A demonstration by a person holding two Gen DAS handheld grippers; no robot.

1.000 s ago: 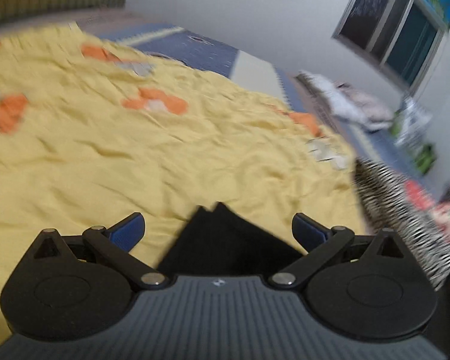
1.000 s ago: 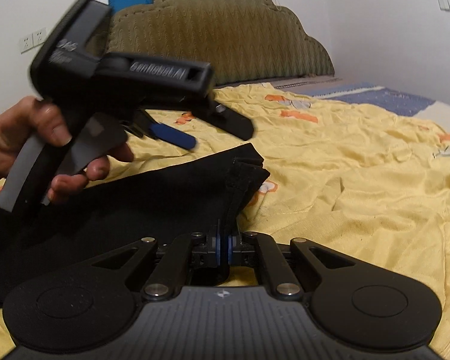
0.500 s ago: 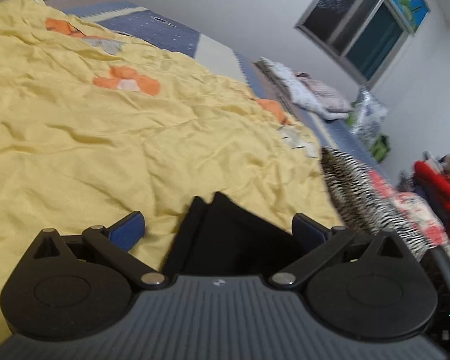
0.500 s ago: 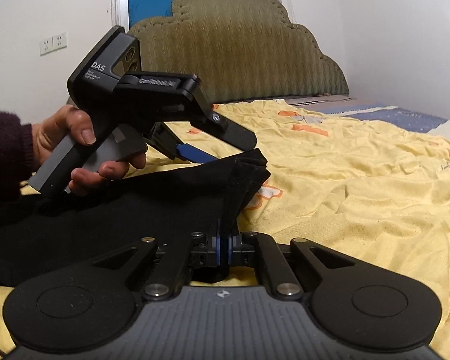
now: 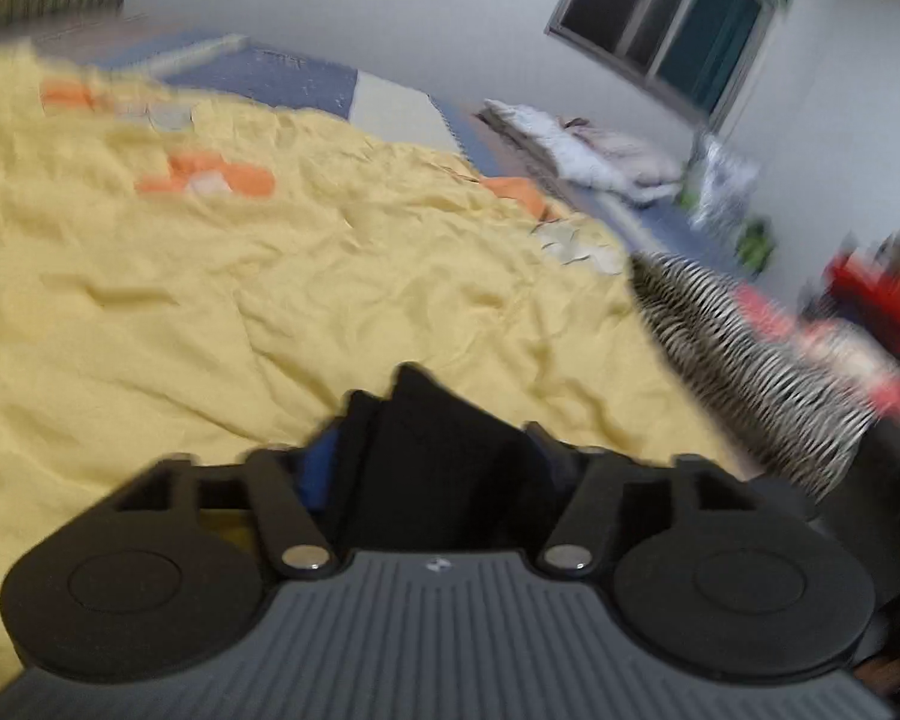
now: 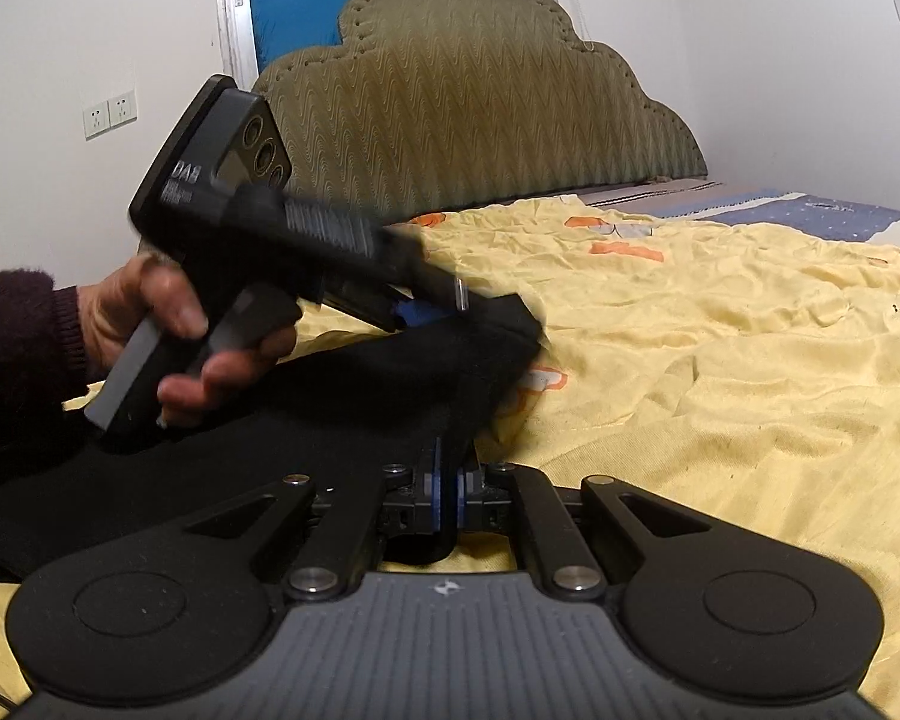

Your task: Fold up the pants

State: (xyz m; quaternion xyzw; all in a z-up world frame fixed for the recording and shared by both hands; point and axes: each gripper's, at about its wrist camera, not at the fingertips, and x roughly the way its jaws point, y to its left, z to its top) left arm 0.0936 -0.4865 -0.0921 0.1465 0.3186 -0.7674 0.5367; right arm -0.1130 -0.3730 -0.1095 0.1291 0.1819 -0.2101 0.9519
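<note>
We observe the right gripper (image 6: 444, 489) at lower centre of the right wrist view with its blue-padded fingers drawn together on a fold of the black fabric pants (image 6: 282, 420), which run from that pinch toward the left and middle of the frame and lie on the wrinkled yellow bedsheet with orange prints (image 6: 720, 360). At centre left of the same view, we see the left gripper (image 6: 486, 312) tilted down toward the upper corner of the pants, its tips motion-blurred against the cloth. The person's left hand (image 6: 168, 336), emerging from a dark maroon knit sleeve (image 6: 18, 336), wraps the pistol-style handle with fingers curled under it. In the left wrist view, the left gripper (image 5: 432, 468) has its fingers partly closed, flanking a bunched corner of the black pants (image 5: 438, 450) at lower centre; the blur prevents us from confirming firm contact, so we cannot tell whether the cloth is clamped. An olive-green scalloped upholstered headboard (image 6: 468, 102) stands at upper centre of the right wrist view. A zebra-striped cloth (image 5: 744, 360) lies at the right edge of the bed.
</note>
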